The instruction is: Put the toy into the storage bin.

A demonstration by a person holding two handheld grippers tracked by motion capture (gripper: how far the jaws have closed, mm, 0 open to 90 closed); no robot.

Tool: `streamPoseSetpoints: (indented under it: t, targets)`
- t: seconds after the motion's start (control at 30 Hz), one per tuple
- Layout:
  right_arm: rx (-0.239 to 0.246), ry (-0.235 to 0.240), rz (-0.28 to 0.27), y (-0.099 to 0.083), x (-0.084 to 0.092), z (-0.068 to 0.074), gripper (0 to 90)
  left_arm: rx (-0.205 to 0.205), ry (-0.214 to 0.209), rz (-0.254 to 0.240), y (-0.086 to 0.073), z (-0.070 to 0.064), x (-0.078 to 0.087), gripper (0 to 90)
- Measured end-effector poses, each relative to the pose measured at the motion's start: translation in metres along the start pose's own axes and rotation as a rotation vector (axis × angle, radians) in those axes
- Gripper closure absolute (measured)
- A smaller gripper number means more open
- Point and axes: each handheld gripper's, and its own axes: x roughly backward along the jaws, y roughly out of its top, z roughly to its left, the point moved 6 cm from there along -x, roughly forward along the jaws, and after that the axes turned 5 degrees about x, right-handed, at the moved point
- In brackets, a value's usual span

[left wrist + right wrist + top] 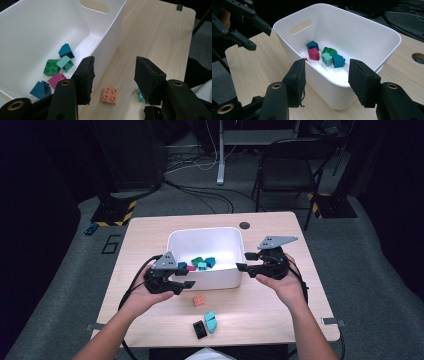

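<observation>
A white bin (205, 281) stands mid-table and holds several coloured bricks. Among them are a green one (51, 67), a magenta one (57, 80) and a dark blue one (66, 51). An orange brick (199, 301) lies on the table in front of the bin. My left gripper (187, 276) hovers open at the bin's near left corner. In the left gripper view the orange brick (110, 95) sits on the table below the gap between the jaws, untouched. My right gripper (244, 261) stands open with nothing in it at the bin's right side, facing the bin (367, 27).
A light teal brick (211, 322) and a black brick (200, 329) lie near the table's front edge. A round hole (244, 225) marks the table behind the bin. A folding chair (290, 170) and floor cables are beyond the table.
</observation>
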Motion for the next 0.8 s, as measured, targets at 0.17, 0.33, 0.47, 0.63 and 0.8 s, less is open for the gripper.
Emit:
streamPoseSetpoints:
  t: [0.17,0.33,0.47,0.63,0.8]
  targets:
    - [-0.001,0.001,-0.005,0.0,0.001,0.0,47.1,0.019,-0.024,0.003,-0.013,-0.005,-0.003,49.4]
    - [-0.001,0.001,-0.006,0.0,0.001,0.0,47.1,0.035,-0.038,0.014,-0.025,-0.006,-0.009,49.1]
    - [0.0,0.003,-0.006,0.001,0.001,0.001,47.1,0.042,-0.052,0.019,-0.037,-0.007,-0.016,48.4]
    - [0.0,0.002,-0.007,0.001,0.001,0.001,47.0,0.059,-0.049,0.016,-0.046,-0.005,-0.023,47.4]
    - [-0.001,0.001,-0.011,0.002,0.002,0.001,47.1,0.064,-0.053,0.033,-0.06,-0.004,-0.036,47.1]
